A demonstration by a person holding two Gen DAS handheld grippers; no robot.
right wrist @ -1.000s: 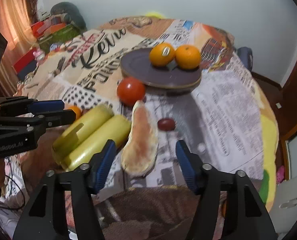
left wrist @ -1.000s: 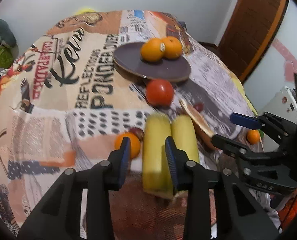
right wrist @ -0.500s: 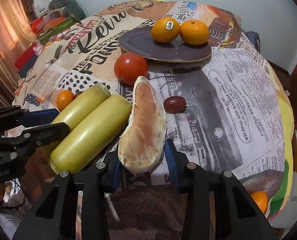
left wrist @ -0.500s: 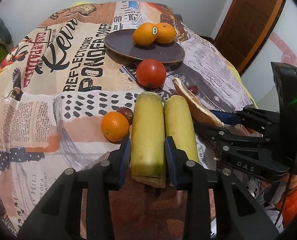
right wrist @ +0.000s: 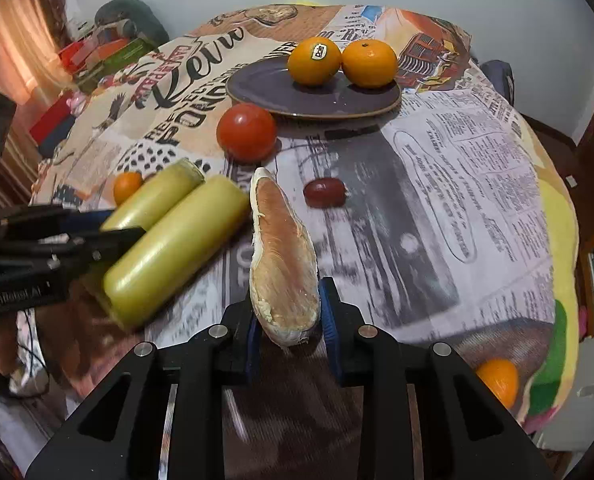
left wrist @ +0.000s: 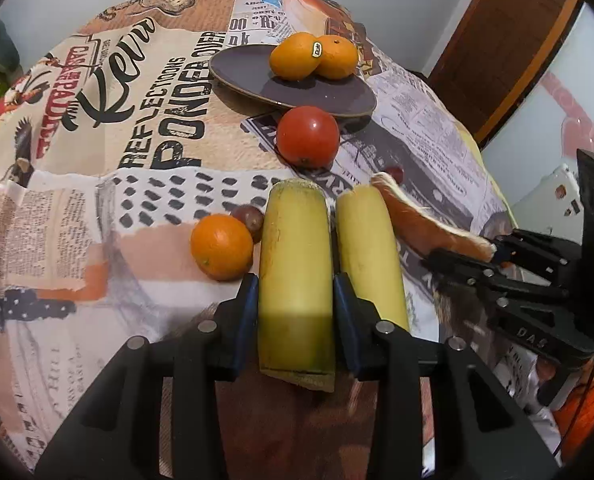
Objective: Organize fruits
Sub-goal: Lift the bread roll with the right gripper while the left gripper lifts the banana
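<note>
Left gripper (left wrist: 295, 312): fingers clamped on the left yellow-green cylinder (left wrist: 295, 276), which lies lengthwise just beside the second cylinder (left wrist: 371, 256). Right gripper (right wrist: 287, 326): fingers closed on the near end of the brown peel-like slice (right wrist: 283, 264), whose far tip points toward the tomato (right wrist: 247, 132). A small orange (left wrist: 221, 247) and a dark grape (left wrist: 248, 218) sit left of the cylinders. Two oranges (right wrist: 315, 61) rest on the purple plate (right wrist: 265, 88) farther back on the table (left wrist: 77, 168).

Right claw (right wrist: 289, 318) is clamped on the peeled fruit slice (right wrist: 281, 258), with two yellow banana chunks (right wrist: 177, 240) just left of it.
</note>
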